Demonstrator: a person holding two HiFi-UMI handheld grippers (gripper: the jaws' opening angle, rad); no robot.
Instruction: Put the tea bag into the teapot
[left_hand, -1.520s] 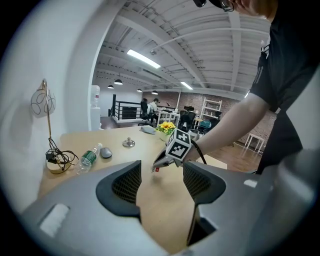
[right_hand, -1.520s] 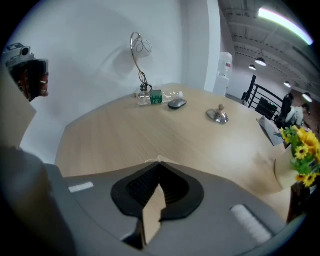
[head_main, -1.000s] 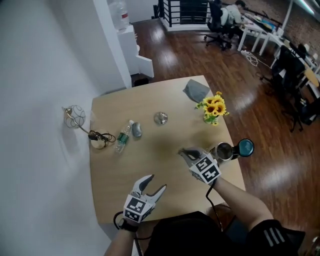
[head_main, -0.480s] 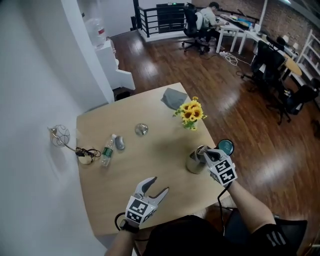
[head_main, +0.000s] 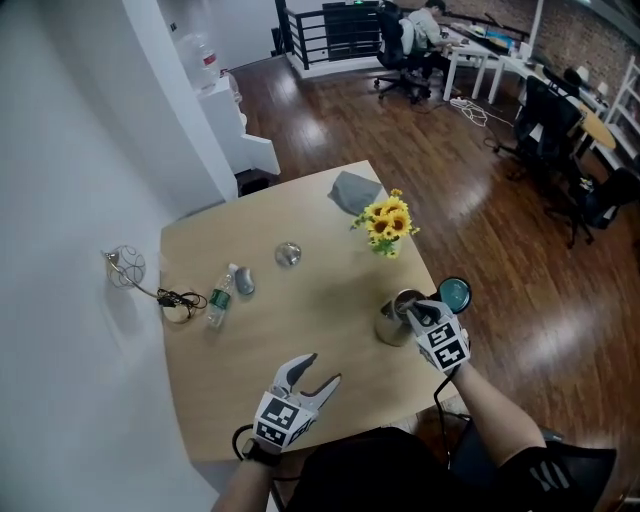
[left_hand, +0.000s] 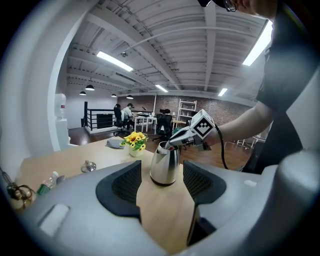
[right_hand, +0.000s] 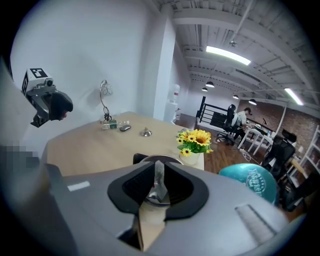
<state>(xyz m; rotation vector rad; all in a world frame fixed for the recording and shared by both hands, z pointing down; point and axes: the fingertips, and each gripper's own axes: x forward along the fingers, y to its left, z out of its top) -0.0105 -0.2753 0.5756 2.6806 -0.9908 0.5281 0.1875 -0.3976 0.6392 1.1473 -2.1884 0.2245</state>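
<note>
The steel teapot (head_main: 391, 322) stands near the table's right edge, its mouth uncovered. My right gripper (head_main: 413, 312) hovers right over that mouth. In the right gripper view a silvery tea bag (right_hand: 159, 181) hangs upright between the jaws, above the teapot's rim (right_hand: 145, 159). The jaws are opening and the bag is still between them. My left gripper (head_main: 316, 371) is open and empty above the table's front edge. In the left gripper view it faces the teapot (left_hand: 165, 164) from a distance, and the right gripper (left_hand: 175, 141) reaches in at the teapot's top.
A teal lid (head_main: 455, 294) lies just right of the teapot. A vase of sunflowers (head_main: 388, 222) and a grey cloth (head_main: 355, 190) are behind it. A small metal lid (head_main: 288, 254), a mouse (head_main: 244, 283), a bottle (head_main: 220, 297) and a cable (head_main: 180, 300) sit at the left.
A second ago my right gripper was left of the teapot; it has moved right and now sits over its mouth. The left gripper has stayed put.
</note>
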